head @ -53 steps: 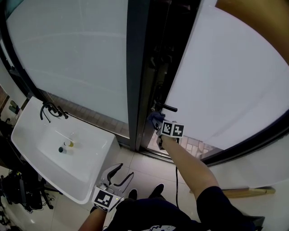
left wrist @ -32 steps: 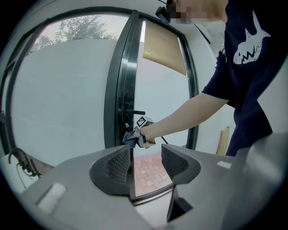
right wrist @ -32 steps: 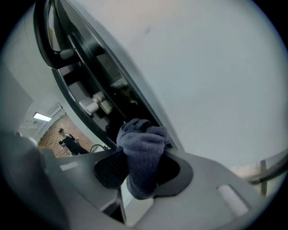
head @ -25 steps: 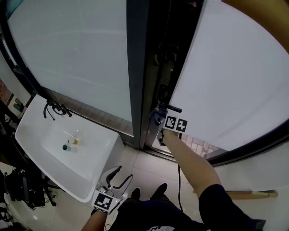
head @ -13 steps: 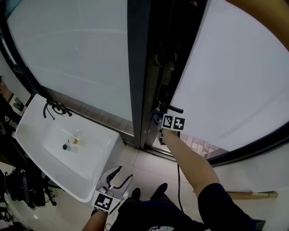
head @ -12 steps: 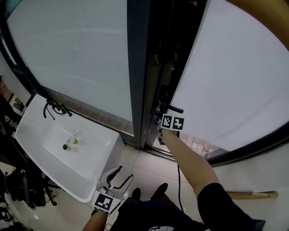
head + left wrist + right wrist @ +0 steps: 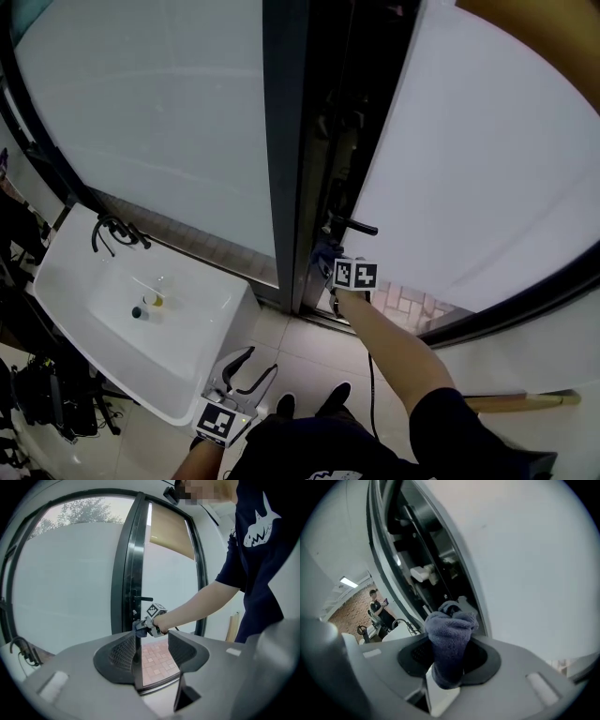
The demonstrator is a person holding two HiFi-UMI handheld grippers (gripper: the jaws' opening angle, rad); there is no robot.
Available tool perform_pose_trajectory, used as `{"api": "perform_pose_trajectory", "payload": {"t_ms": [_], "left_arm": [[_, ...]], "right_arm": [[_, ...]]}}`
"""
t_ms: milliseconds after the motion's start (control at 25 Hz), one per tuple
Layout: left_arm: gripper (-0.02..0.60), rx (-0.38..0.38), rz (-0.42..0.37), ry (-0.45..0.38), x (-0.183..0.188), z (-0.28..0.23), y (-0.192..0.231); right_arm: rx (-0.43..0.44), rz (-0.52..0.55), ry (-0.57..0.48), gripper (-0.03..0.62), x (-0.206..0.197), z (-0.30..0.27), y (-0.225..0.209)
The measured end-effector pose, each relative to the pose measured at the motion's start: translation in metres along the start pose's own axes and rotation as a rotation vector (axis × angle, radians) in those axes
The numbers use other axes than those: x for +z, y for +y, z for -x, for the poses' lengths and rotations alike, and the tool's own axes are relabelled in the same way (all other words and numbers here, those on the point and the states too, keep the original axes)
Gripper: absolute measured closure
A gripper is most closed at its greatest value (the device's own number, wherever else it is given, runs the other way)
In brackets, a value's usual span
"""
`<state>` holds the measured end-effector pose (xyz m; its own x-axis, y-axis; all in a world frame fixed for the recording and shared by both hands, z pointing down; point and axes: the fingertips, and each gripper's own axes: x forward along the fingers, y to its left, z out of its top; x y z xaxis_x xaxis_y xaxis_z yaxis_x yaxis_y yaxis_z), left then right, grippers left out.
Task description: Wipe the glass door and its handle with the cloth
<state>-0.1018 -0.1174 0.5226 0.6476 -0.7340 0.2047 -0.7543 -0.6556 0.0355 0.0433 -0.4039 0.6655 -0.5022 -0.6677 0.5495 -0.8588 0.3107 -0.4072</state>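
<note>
The person wears a navy short-sleeved T-shirt with a white shark print

Right arm stretched forward, right claw clamped on cloth, left claw held low, jaws apart, empty

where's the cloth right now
The cloth is clamped in the right gripper, at the glass door just below its black handle, mid head view.

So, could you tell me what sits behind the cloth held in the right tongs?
The cloth, shut in the right tongs, stands before the door's dark edge; frosted glass lies to its right. Whether it touches the handle cannot be seen: the cloth covers that spot.
</note>
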Motion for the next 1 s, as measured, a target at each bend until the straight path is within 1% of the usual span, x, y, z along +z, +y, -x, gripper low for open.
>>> {"api": "perform_pose_trajectory", "payload": {"t_ms": [120,200,280,360,480,600,720,880,1000], "left_arm": [[0.373,-0.033,-0.024,-0.014,0.0,0.001,-0.001],[0.373,-0.068,-0.035,-0.023,0.007,-0.001,-0.004],[0.373,-0.109,-0.051,-0.033,0.012,-0.004,-0.008],[0.373,-0.155,-0.071,-0.046,0.015,-0.007,-0.014],[0.373,-0.231,-0.082,-0.054,0.019,-0.009,-0.022],[0.373,-0.306,-0.098,-0.035,0.009,-0.012,-0.03],[0.373,-0.367,-0.1,-0.031,0.012,-0.016,-0.045],[0.373,-0.424,-0.094,-0.043,0.017,-0.015,-0.07],[0.373,-0.455,-0.082,-0.044,0.02,-0.012,-0.091]], "right_arm": [[0.067,0.033,-0.036,0.459,-0.012,0.033,0.02],[0.107,0.061,-0.08,0.459,-0.015,0.064,0.035],[0.134,0.11,-0.132,0.459,-0.018,0.1,0.049],[0.141,0.164,-0.18,0.458,-0.022,0.138,0.059],[0.116,0.21,-0.256,0.458,-0.032,0.195,0.067],[0.069,0.215,-0.345,0.457,-0.042,0.255,0.07],[0.004,0.214,-0.42,0.457,-0.057,0.311,0.071],[-0.062,0.188,-0.475,0.457,-0.086,0.369,0.074],[-0.082,0.163,-0.492,0.457,-0.104,0.395,0.077]]}}
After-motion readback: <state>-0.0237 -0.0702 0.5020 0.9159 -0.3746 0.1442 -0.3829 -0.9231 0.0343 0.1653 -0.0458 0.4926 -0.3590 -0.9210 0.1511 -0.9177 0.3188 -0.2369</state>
